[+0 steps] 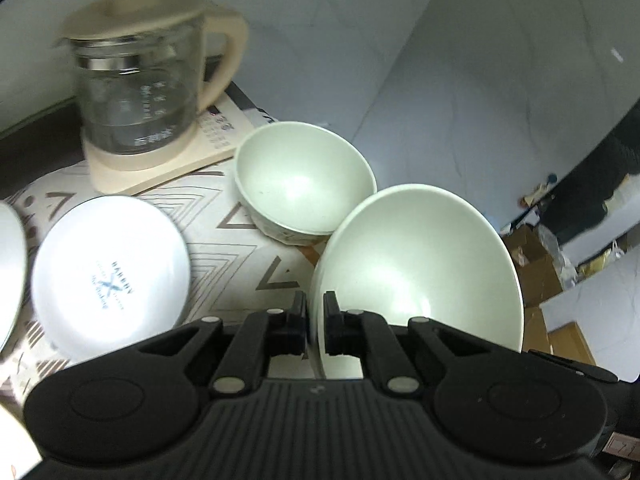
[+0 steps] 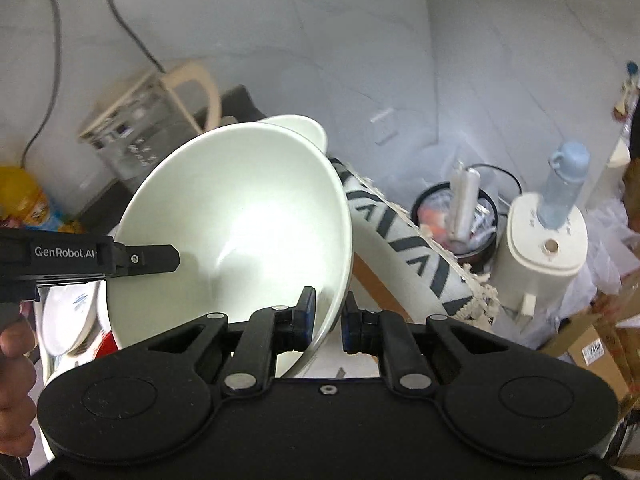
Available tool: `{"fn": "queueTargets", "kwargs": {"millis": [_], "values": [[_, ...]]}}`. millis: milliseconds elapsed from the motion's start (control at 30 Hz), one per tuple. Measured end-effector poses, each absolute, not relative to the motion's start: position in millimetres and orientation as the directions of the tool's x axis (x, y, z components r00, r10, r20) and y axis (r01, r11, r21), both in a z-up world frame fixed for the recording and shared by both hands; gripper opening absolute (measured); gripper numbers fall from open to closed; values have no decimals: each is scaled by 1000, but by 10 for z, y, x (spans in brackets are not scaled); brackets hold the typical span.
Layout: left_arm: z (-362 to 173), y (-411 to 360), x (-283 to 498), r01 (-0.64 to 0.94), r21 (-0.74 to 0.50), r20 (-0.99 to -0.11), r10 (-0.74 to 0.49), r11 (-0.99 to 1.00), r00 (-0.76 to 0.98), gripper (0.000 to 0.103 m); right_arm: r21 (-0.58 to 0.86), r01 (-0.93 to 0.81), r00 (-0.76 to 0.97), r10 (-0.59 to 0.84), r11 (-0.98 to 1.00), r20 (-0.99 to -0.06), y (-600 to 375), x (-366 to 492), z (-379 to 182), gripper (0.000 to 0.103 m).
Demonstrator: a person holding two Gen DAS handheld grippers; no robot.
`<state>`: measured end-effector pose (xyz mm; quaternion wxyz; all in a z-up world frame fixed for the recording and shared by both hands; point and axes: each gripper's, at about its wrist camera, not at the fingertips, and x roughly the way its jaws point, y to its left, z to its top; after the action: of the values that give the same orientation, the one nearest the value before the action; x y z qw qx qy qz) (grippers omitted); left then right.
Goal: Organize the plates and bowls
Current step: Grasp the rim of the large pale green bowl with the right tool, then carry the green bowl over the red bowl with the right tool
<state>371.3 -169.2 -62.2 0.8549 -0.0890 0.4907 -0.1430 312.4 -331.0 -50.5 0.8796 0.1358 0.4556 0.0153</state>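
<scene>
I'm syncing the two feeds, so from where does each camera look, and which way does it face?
Left wrist: sits on the left gripper, looking along its fingers over the held pale green bowl toward the kettle and a second bowl; only its own fingers show.
Right wrist: sits on the right gripper, facing the same bowl's inside, the wall beyond; the left gripper and the person's hand show at left.
Shared: the held bowl, the kettle.
</scene>
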Motion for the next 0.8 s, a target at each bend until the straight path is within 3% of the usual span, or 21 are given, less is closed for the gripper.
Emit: {"fn": "queueTargets", "kwargs": {"millis": [800], "values": [[-413,-852,2748,-59,-306,-792,-219,950,570,7,244,-143,570,281,959,-772,-2599,2657,-279,13]]}}
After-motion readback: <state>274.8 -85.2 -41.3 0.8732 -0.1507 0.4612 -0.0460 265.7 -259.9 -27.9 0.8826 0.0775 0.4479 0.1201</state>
